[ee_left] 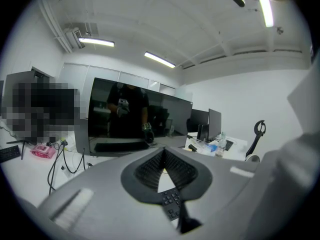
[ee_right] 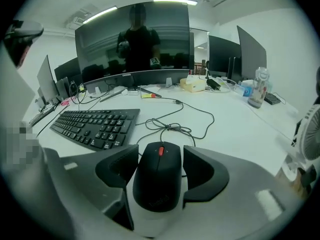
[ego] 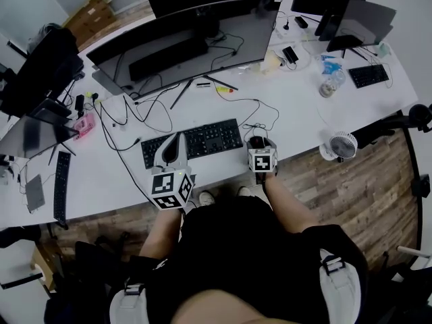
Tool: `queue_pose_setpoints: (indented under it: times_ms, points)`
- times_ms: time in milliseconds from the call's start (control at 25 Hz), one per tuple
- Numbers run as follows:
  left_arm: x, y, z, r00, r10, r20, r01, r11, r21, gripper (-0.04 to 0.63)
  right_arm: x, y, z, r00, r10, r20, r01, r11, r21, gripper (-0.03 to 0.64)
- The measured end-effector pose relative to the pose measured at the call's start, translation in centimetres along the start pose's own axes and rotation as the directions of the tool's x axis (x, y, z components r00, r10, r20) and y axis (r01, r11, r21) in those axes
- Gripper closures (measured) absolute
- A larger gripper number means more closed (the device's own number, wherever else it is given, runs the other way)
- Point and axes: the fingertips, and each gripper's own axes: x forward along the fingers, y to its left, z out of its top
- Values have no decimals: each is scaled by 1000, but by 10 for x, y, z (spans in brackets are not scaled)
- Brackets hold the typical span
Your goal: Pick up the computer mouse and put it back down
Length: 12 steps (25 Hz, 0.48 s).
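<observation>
Right gripper view, unlike head view, shows jaws parted around the mouse [ee_right: 157,179], not clamping.

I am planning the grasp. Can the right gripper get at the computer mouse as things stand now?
Probably yes. The computer mouse already sits between the spread jaws of the right gripper. Nothing else lies between them, and its cable runs off ahead across the white desk.

Bright ceiling lights [ee_left: 96,42], dark fisheye corners

Office: white desk [ego: 304,113] w/ curved monitor [ego: 196,36], keyboard [ego: 202,140], cables [ee_right: 166,125], desk fan [ego: 343,145]; ceiling strip lights [ee_left: 97,42].
</observation>
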Motion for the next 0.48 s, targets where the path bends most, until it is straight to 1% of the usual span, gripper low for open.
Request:
queue_pose_setpoints:
  times_ms: [120, 280, 400, 480]
  points:
    - [0, 0, -1, 1000, 1, -1, -1, 1000, 3, 541, 11, 4, -3, 1000, 8, -4, -8, 1000, 14, 370]
    - [0, 1, 0, 1000, 1, -2, -1, 1000, 7, 541, 15, 3, 6, 1000, 13, 3, -13, 999, 38, 368]
    - [1, 1, 1, 1000, -2, 0, 2, 1000, 6, 541, 20, 2, 1, 999, 0, -45, 3, 999, 49, 367]
    - [2, 1, 0, 1000, -7, 2, 7, 1000, 4, 541, 22, 5, -1, 997, 12, -78, -6, 997, 71, 350]
